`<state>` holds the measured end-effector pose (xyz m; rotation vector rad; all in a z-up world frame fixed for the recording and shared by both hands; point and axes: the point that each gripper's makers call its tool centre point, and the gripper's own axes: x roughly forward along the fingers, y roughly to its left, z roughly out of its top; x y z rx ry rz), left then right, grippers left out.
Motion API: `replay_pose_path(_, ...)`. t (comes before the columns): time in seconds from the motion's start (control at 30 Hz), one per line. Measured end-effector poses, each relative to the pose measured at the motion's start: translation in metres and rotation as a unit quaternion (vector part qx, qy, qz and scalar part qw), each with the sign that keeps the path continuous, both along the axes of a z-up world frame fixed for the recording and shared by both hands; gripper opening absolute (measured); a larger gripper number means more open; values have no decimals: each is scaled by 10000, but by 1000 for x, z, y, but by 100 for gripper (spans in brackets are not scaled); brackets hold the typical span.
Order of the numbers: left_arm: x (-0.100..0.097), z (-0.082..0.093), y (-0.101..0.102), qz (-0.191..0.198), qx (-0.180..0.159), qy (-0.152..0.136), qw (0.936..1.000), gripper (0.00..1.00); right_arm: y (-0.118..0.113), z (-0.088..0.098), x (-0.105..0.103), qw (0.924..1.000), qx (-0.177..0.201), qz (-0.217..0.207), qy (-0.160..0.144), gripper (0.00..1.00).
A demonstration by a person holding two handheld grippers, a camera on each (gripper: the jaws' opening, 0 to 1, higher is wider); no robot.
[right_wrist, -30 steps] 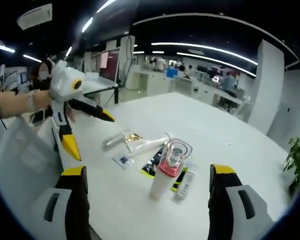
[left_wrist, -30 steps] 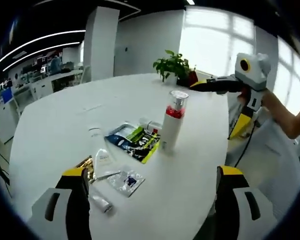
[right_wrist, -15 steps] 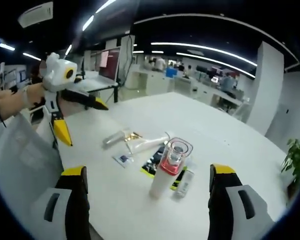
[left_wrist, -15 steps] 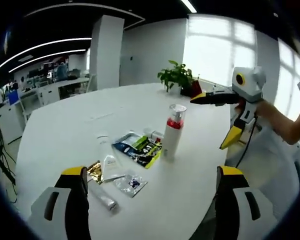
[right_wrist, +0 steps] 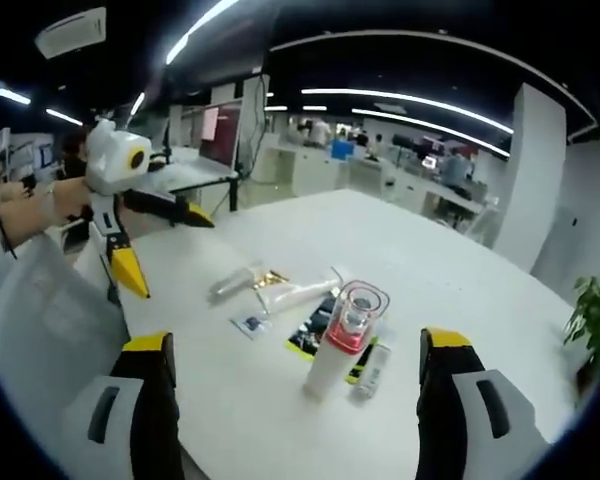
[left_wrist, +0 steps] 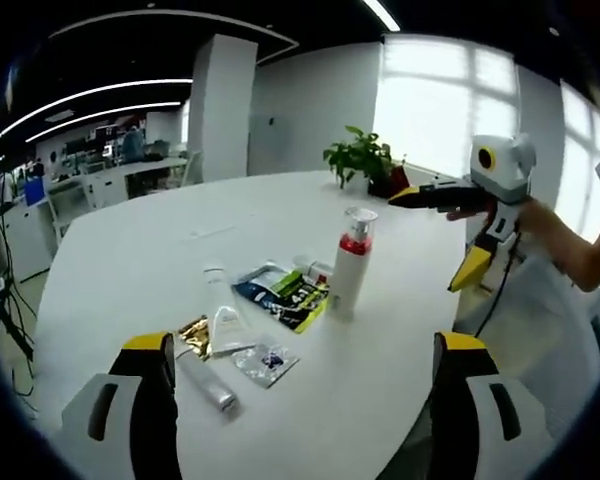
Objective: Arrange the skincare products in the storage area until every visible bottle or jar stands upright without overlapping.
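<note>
A white bottle [left_wrist: 351,268] with a red collar stands beside a blue-and-green sachet [left_wrist: 284,293] on the white table [left_wrist: 130,240].

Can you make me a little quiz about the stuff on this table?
1. True or false: the bottle with the red band is standing up.
2. How does the clear tube lie? A) upright B) flat on the table C) inside a gripper
3. Fill in: both the left gripper and the right gripper have their jaws ____.

Key: 1 true; 2 B; 3 open
</note>
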<state>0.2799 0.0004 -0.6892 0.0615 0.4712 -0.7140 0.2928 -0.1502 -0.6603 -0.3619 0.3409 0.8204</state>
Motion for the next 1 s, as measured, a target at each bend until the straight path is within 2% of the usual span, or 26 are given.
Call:
replay_pose_path(0.07,-1,-1,0,-7,71,37,10000,99,-7,-9,-3,9989,-132,-203,412,100)
replay_pose_path(0.2,0,1,0,23,60,-13,10000,99,-2,-4,-1,9996,70,-96,240,100)
replay_pose_path(0.27,0,1,1,62,54,-21,10000,99,-2,-4,-2,9996,91,-100,267,100)
replay_pose_path(0.37,-2,0,0,48,20,24,10000,99,-2,-2,1,9998,89,-115,130,100)
replay_pose_path(0.63,-1,-2,2,86,41,53,9999,99,-3,-4,3,9994,201,-117,238,100)
replay_pose_path(0.8,-3,-5,1,42,82,95,9999,99,-1,-8,3,9993,133,-105,320,100)
replay_pose_path(1.0,-4,-7,-1,-32,111,134,9998,99,1,-7,0,9996,79,-33,252,100)
